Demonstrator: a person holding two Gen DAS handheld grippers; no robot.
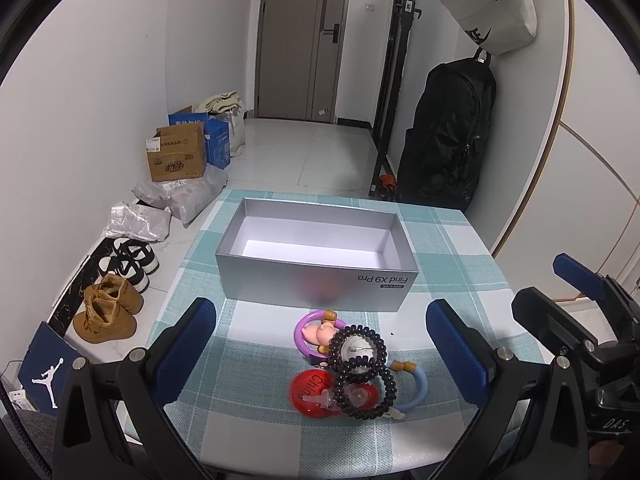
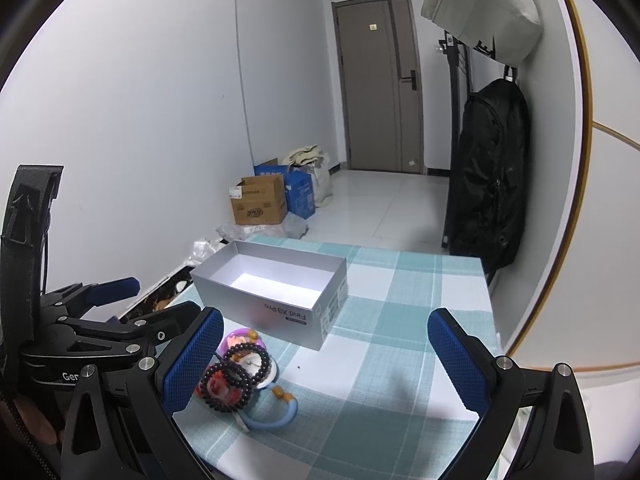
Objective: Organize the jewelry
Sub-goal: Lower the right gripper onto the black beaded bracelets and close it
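A small heap of jewelry lies on the checked tablecloth: a dark bead bracelet [image 1: 362, 372] coiled on top, a purple ring bracelet [image 1: 301, 330] with a pink charm, a light blue bracelet [image 1: 418, 390] and a red round piece [image 1: 308, 390]. Behind the heap stands an open silver box [image 1: 316, 282], empty inside. My left gripper [image 1: 324, 354] is open, its blue pads on either side of the heap. My right gripper [image 2: 326, 360] is open too; the dark bead bracelet [image 2: 236, 376] lies just inside its left pad, and the silver box [image 2: 280, 312] sits ahead.
The table [image 1: 460, 248] ends a short way beyond the box and at the left. On the floor to the left are shoes [image 1: 120, 280], plastic bags and cardboard boxes [image 1: 176, 158]. A black bag [image 1: 448, 132] hangs at the right wall. The right gripper's body [image 1: 580, 328] shows at right.
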